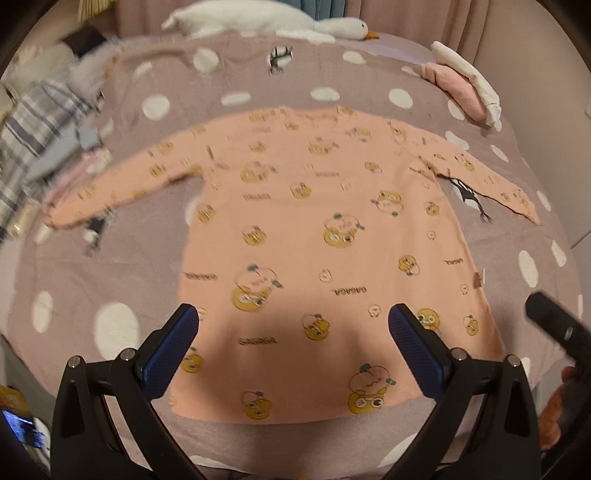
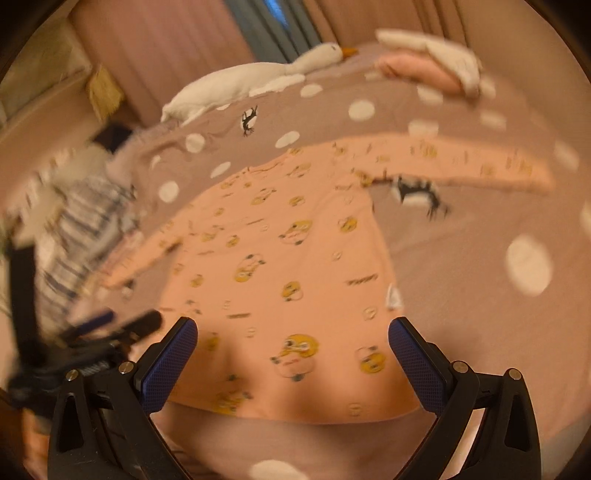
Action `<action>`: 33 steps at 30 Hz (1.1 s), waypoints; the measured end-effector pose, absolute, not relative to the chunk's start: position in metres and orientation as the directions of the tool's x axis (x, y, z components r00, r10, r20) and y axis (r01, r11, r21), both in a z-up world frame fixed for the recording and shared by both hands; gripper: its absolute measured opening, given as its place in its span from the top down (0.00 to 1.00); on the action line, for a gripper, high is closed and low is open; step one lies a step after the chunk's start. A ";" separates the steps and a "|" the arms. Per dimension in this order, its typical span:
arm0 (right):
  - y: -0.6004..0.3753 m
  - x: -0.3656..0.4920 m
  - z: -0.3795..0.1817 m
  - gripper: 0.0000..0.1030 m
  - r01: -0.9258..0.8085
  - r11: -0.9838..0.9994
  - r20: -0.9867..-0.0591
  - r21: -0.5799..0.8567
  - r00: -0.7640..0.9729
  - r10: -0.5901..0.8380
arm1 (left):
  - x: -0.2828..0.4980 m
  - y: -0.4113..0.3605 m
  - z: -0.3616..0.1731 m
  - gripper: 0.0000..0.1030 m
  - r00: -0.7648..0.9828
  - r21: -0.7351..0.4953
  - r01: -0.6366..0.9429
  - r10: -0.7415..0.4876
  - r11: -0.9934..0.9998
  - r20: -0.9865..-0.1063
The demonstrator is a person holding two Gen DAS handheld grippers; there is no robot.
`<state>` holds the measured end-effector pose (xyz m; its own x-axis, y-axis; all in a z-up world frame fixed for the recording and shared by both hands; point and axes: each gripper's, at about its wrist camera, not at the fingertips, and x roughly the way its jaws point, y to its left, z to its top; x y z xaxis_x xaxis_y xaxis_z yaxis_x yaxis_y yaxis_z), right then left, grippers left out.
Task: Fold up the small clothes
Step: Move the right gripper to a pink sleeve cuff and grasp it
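Observation:
A small peach long-sleeved shirt (image 1: 325, 229) with yellow cartoon prints lies flat on the mauve polka-dot bedspread (image 1: 110, 280), both sleeves spread out, hem toward me. It also shows in the right wrist view (image 2: 295, 258). My left gripper (image 1: 293, 317) is open and empty, hovering above the hem. My right gripper (image 2: 292, 332) is open and empty above the hem's right part; it also appears at the right edge of the left wrist view (image 1: 554, 325). The left gripper shows blurred at the left of the right wrist view (image 2: 110, 325).
A white goose plush (image 1: 266, 20) lies at the bed's far edge. Folded pink and white clothes (image 1: 461, 81) sit at the far right. A plaid garment pile (image 1: 40, 140) lies at the left. Curtains (image 2: 166, 40) hang behind the bed.

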<state>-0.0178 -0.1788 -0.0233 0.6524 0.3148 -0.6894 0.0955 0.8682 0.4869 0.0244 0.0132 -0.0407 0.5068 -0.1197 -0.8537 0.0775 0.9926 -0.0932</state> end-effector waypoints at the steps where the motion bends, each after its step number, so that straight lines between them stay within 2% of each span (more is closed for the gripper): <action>1: -0.185 -0.018 -0.027 0.01 0.110 0.850 -0.678 0.516 0.659 0.326 | 0.026 0.015 -0.044 0.00 0.499 -0.128 0.082 -0.152 0.988 -0.853; 6: -0.241 -0.019 -0.048 0.01 0.244 0.760 -0.638 0.602 0.719 0.275 | 0.037 0.029 -0.062 0.00 0.460 -0.347 0.084 -0.345 0.934 -0.818; 13: -0.322 -0.016 -0.063 0.01 0.427 0.676 -0.648 0.601 0.755 0.100 | 0.066 0.030 -0.063 0.00 0.449 -0.436 0.078 -0.422 0.897 -0.788; 21: -0.395 0.019 -0.089 0.01 0.469 0.562 -0.609 0.681 0.790 0.078 | 0.101 0.023 -0.066 0.00 0.424 -0.502 0.053 -0.475 0.863 -0.771; 29: -0.447 0.053 -0.111 0.18 0.492 0.441 -0.564 0.750 0.824 0.040 | 0.133 0.020 -0.063 0.00 0.439 -0.491 0.018 -0.448 0.871 -0.779; 33: -0.468 0.065 -0.118 0.31 0.498 0.382 -0.543 0.778 0.840 0.011 | 0.143 0.020 -0.064 0.00 0.442 -0.483 0.009 -0.437 0.875 -0.783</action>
<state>0.0654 -0.4677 -0.1175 0.8397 0.0114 -0.5430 0.4981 0.3824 0.7782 0.1434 0.0196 -0.0639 0.4419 -0.4371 -0.7834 0.0088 0.8753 -0.4834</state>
